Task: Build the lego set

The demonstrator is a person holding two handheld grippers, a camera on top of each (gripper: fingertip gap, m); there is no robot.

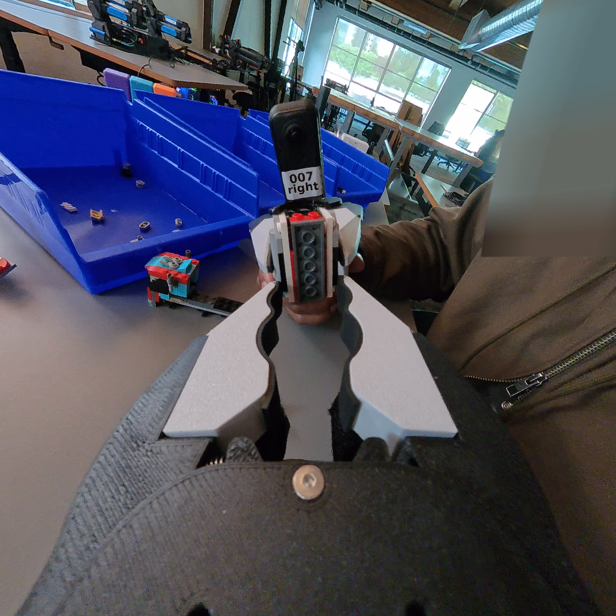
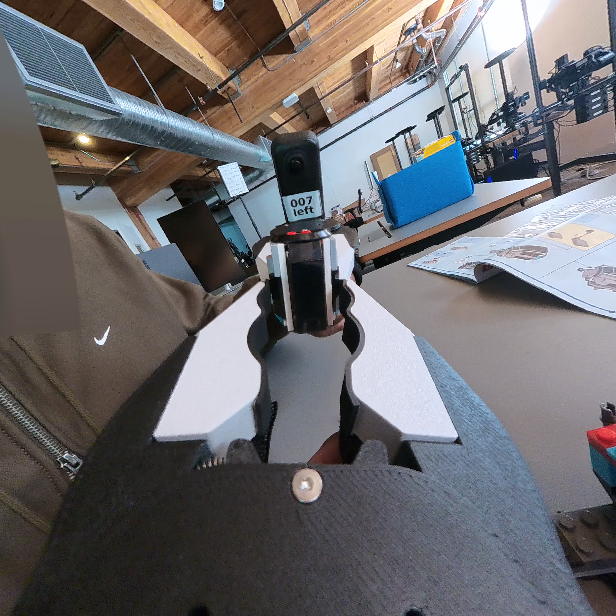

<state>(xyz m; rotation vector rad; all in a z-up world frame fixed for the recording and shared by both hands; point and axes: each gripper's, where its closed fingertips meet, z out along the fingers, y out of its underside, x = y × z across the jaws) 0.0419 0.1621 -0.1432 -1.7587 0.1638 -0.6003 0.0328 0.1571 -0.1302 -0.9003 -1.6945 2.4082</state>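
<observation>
I've got two grippers up, facing each other, and one brick build shared between them above the counter. It's a dark grey studded plate with red, black and white pieces. The left gripper has its jaws closed in on the lower end of the build, tips against both sides. From the other camera, the right gripper is clamped on the same build, white plates at each tip.

Counting the rest: there's one second build, red, teal and black, standing on the counter just in front of the blue bins. I make out three of those, side by side. The nearest bin has seven or eight small loose pieces scattered on its floor. One open instruction booklet lies on the counter to the right. One blue box sits on a farther table.

The counter is a plain, matt grey-brown. A brown zip jacket fills the near side. The room has a wooden beam ceiling, a silver duct and large windows, plus more tables with dark equipment.
</observation>
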